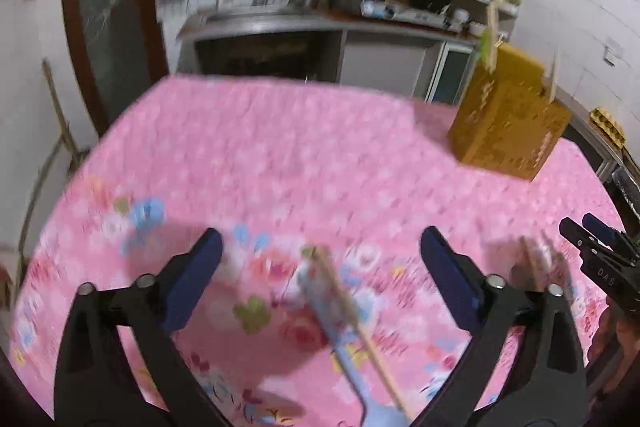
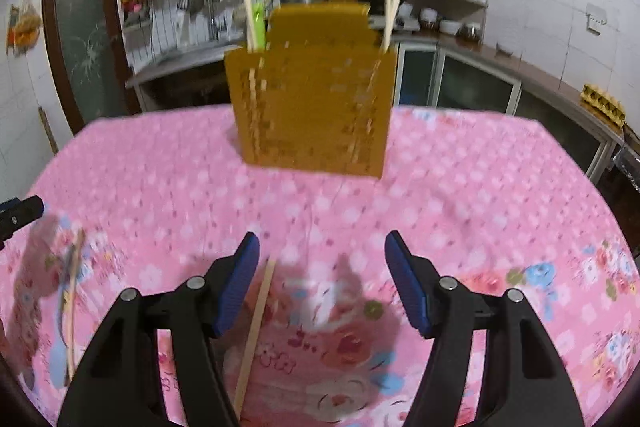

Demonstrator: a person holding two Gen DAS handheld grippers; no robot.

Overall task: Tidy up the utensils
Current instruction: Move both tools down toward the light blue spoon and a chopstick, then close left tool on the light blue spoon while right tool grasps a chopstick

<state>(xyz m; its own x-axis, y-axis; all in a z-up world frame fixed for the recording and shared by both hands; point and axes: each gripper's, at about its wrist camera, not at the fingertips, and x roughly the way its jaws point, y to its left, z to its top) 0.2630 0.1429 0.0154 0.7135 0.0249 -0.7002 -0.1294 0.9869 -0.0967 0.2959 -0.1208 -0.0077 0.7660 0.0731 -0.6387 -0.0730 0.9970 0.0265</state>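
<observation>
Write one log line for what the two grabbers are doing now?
left gripper: open, over chopstick and blue spoon | right gripper: open, empty, loose chopstick below | yellow holder: upright, chopsticks inside

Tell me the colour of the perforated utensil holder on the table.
The utensil holder is mustard yellow-brown, seen best in the right wrist view.
</observation>
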